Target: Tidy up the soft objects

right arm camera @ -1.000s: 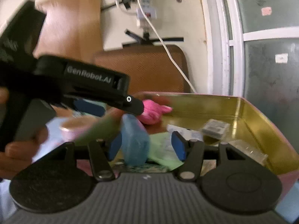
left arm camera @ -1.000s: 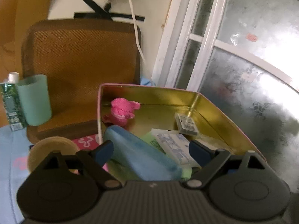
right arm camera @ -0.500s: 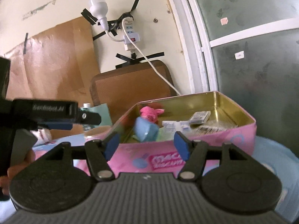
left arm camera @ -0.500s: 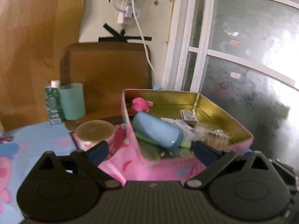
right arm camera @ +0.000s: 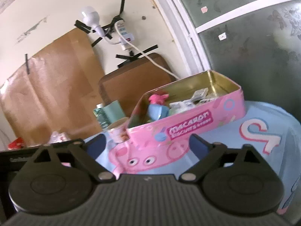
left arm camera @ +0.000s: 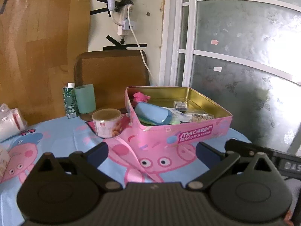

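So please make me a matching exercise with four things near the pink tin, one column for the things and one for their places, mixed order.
Things:
1. blue case
2. pink plush toy
3. round can
4. green cup

Places:
A. on the tablecloth, just left of the tin
B. far back corner inside the tin
C. beside the green carton
D. leaning at the tin's front left, inside

Pairs: 1-D, 2-B, 3-A, 4-C

The tin is the pink biscuit tin; the carton stands left of the cup.

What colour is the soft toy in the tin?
Bright pink soft toy, at the tin's back corner; left wrist view shows it best.
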`<state>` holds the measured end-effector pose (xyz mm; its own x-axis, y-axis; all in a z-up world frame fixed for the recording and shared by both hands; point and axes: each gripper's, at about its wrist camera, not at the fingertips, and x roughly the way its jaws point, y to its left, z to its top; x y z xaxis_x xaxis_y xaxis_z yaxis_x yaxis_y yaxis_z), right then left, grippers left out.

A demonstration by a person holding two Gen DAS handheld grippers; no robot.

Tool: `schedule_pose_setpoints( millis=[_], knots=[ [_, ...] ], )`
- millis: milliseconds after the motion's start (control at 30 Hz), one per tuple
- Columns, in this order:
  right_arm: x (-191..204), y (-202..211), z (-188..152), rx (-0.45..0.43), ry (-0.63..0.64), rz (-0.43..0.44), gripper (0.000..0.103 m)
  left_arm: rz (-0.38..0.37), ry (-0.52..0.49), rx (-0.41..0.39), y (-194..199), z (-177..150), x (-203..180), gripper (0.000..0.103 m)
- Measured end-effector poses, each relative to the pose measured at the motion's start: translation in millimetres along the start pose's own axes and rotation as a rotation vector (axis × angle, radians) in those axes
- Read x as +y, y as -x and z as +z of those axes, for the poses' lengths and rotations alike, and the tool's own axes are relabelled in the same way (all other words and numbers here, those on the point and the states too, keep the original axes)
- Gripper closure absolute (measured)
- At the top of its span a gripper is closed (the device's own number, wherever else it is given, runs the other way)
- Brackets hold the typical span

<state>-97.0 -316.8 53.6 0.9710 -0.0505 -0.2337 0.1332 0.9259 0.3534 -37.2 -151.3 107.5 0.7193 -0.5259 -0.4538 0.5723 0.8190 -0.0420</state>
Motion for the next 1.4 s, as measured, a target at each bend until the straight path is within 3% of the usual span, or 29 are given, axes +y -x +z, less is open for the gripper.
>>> schedule_pose_setpoints(
  millis=[267,533,833,1400],
  knots=[
    [16.4,27.2,-10.0,-0.004,0.065,0.004,0.000,0.057,-0.010,0.015,24.1,-15.5,-12.0,0.000],
    [15.9,35.6,-15.5,0.002,0.060,0.020,0.000,0.124,-0.047,0.056,23.3,-28.3,-20.5,0.000],
    [13.7,21.4,-21.8,0.015,0.077,0.006,0.000,0.177,-0.077,0.069,10.4,-32.5,-21.5,0.000],
    [-7.2,-17.7,-21.1,0.076,0.038,-0.022,0.000,0.181,-0.053,0.157,-40.7,-31.7,-6.2,0.000]
  ],
)
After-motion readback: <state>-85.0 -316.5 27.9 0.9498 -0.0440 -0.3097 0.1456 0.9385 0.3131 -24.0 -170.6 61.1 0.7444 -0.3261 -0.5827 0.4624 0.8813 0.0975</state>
